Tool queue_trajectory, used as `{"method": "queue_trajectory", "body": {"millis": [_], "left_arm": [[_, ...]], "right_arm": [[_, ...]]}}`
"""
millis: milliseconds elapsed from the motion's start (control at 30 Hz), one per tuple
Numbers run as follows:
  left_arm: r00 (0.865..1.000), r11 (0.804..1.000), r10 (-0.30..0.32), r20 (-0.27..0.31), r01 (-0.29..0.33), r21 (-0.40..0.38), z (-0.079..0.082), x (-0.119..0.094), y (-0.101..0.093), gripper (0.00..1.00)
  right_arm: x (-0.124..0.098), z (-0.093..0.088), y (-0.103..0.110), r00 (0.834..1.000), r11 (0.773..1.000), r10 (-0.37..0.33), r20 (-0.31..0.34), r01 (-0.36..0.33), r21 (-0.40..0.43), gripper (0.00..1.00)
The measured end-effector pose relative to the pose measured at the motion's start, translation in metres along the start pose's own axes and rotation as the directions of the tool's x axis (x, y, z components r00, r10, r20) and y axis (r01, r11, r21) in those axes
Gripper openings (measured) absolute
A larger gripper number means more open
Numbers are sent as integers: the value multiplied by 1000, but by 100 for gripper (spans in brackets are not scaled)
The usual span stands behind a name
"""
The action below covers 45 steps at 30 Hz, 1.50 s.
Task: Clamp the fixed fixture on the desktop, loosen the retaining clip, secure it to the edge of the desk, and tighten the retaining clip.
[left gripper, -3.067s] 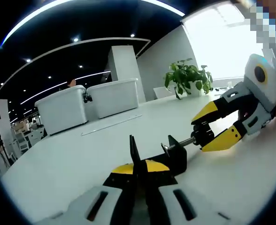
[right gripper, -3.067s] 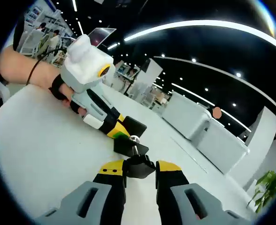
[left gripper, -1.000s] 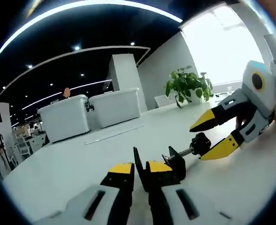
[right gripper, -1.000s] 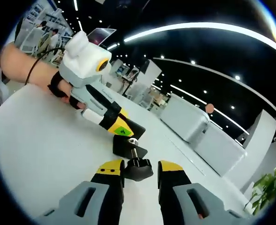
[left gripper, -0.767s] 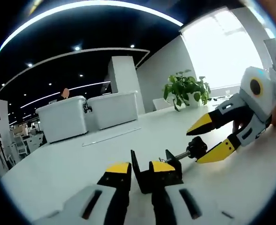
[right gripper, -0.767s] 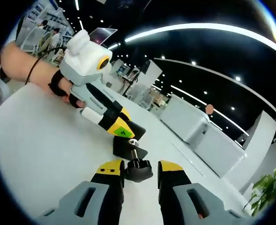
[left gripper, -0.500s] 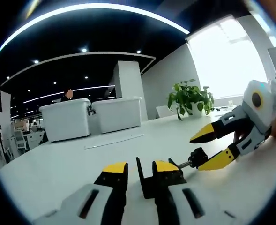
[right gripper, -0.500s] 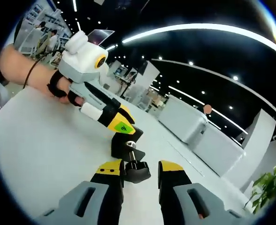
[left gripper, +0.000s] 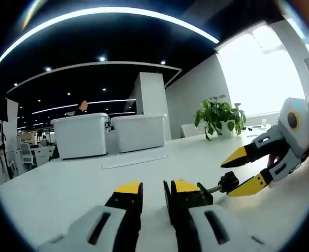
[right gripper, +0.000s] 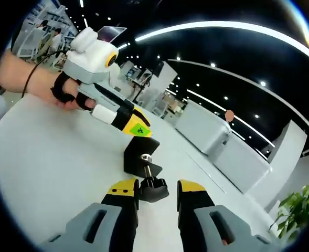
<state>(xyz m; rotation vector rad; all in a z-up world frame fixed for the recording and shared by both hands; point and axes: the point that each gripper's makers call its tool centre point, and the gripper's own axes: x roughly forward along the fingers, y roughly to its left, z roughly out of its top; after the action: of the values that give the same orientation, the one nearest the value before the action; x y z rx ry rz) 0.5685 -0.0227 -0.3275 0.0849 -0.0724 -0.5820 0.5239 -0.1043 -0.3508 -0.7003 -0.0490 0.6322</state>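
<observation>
Turning the screw is the step judged to be in hand, and it depends on one relation: the knob (right gripper: 153,189) lies directly ahead of the right gripper (right gripper: 157,192), in the gap between its yellow-tipped jaws at lower centre of the right gripper view. The jaws stand slightly apart, bracketing the knob; whether either pad touches it cannot be told.

The fixture (right gripper: 141,157), a black C-shaped clamp, sits on the white desktop (right gripper: 49,173) at frame centre, just above the knob. Its threaded screw (right gripper: 149,170) runs from the knob up and slightly left into the clamp body, so the long axis follows the right gripper's own line of sight.

The left gripper (right gripper: 136,127) enters from upper left of the same view, held by a gloved hand (right gripper: 67,93). Its yellow tips rest at the top of the clamp body and appear to be closed on it.

In the left gripper view, the left gripper (left gripper: 153,189) rises at bottom centre with its jaws narrowly apart and the black fixture (left gripper: 187,198) against the right-hand jaw. The screw (left gripper: 213,189) extends toward the right of frame to the knob (left gripper: 228,183), which lies between the spread tips of the right gripper (left gripper: 244,168).

Judgement: the right gripper is nearer the knob; the left serves the body.
</observation>
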Motion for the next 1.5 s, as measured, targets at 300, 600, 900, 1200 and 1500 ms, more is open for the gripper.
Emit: {"method": "queue_trajectory", "body": {"millis": [300, 600, 900, 1200, 1500], "left_arm": [[1000, 1000, 4, 8, -4, -12, 2, -4, 1, 21], [1000, 1000, -10, 21, 10, -6, 5, -6, -2, 21], [1000, 1000, -15, 20, 15, 10, 5, -7, -3, 23], [999, 1000, -3, 47, 4, -30, 11, -11, 3, 23], [998, 998, 12, 60, -9, -58, 14, -14, 9, 23]], "right_arm": [[-1, 8, 3, 1000, 998, 12, -23, -13, -57, 27], [4, 13, 8, 998, 995, 11, -67, -17, -96, 26], [6, 24, 5, 996, 992, 10, -92, -21, -121, 22], [12, 24, 6, 992, 992, 18, -125, -33, -124, 22], [21, 13, 16, 978, 984, 58, -201, -91, -156, 22]]}}
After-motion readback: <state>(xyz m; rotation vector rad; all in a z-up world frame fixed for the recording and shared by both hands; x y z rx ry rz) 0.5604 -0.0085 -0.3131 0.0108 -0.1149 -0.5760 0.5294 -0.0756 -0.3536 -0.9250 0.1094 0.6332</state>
